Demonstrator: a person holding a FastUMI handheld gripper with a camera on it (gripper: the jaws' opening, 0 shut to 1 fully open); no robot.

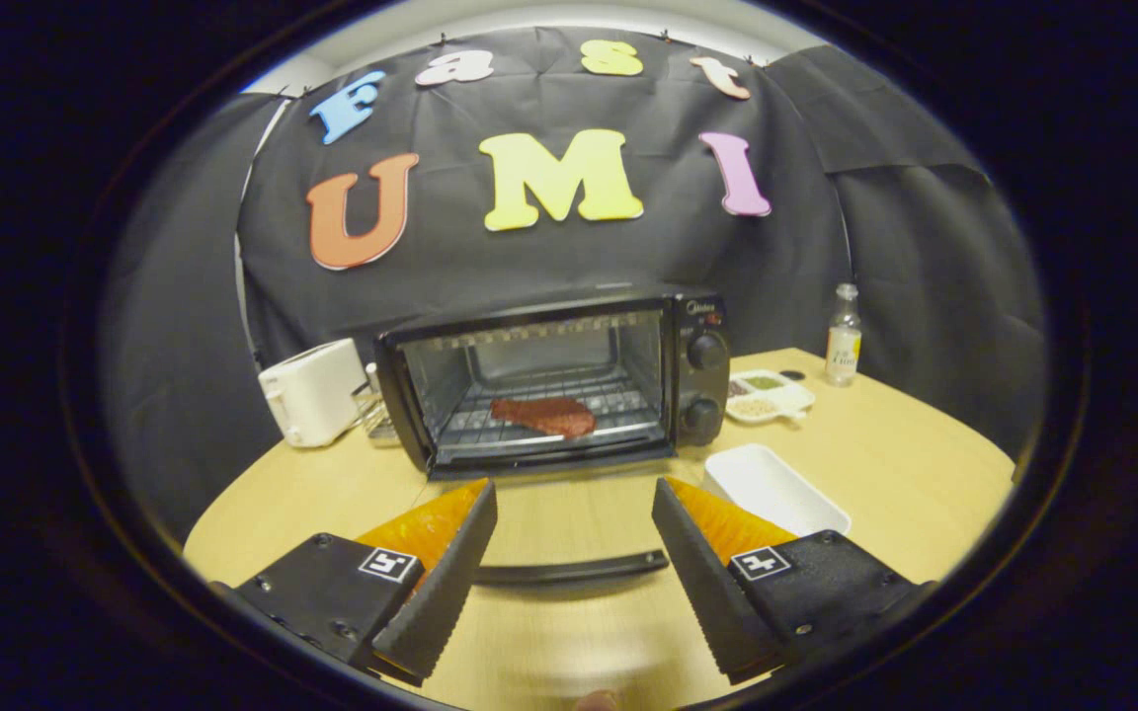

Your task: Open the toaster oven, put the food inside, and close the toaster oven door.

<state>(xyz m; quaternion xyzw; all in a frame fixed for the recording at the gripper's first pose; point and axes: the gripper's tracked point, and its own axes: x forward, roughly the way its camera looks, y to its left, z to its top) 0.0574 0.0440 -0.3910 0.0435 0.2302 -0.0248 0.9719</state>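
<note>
The black toaster oven [697, 326] stands on the wooden table beyond my fingers, its cavity exposed. A reddish-brown slab of food [544, 415] lies on the wire rack inside. The glass door is folded down flat toward me; its dark curved handle [574, 570] runs across the gap between my fingers. My gripper [574, 494] is open, with the ribbed black fingers [446, 573] wide apart on either side of the handle and touching nothing.
A white toaster [312, 392] stands left of the oven. Right of the oven sit a white divided dish with green and tan contents [769, 393], a small bottle [843, 336] and an empty white rectangular tray [774, 489] just ahead of my right finger.
</note>
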